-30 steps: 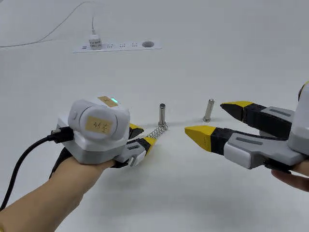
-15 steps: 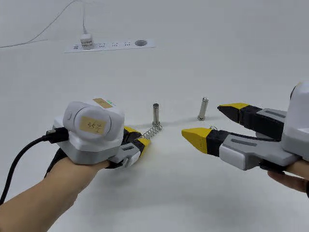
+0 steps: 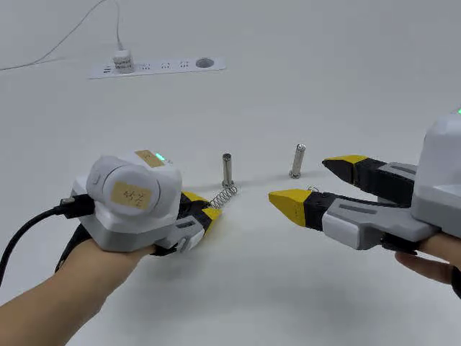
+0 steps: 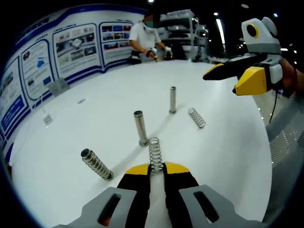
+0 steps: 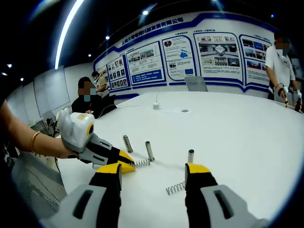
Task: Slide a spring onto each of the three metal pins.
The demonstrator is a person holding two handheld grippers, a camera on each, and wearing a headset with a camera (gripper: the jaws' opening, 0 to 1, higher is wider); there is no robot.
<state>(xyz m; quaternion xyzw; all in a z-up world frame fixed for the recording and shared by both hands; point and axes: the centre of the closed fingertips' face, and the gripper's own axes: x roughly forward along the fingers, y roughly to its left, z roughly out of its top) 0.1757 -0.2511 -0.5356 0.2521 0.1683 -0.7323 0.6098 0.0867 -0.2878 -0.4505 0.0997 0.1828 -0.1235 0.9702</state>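
My left gripper (image 4: 156, 167) is shut on one end of a small steel spring (image 4: 155, 151), which points at the base of a bare metal pin (image 4: 140, 127). From the head view, that gripper (image 3: 206, 212) holds the spring (image 3: 225, 195) slanted beside the pin (image 3: 227, 169). Another bare pin (image 3: 297, 160) stands to the right. A third pin (image 4: 96, 164) wears a spring. My right gripper (image 3: 310, 182) hovers open beside the right pin, with a loose spring (image 5: 175, 188) lying on the table between its jaws (image 5: 154, 173).
The work lies on a plain white table (image 3: 238, 288). A white power strip (image 3: 155, 67) with a plugged cable lies at the far edge. People stand in the background of the gripper views, away from the work.
The head camera has shifted, so everything sits a little left in the picture. The left gripper keeps hold of the spring beside the pin; the right gripper stays open.
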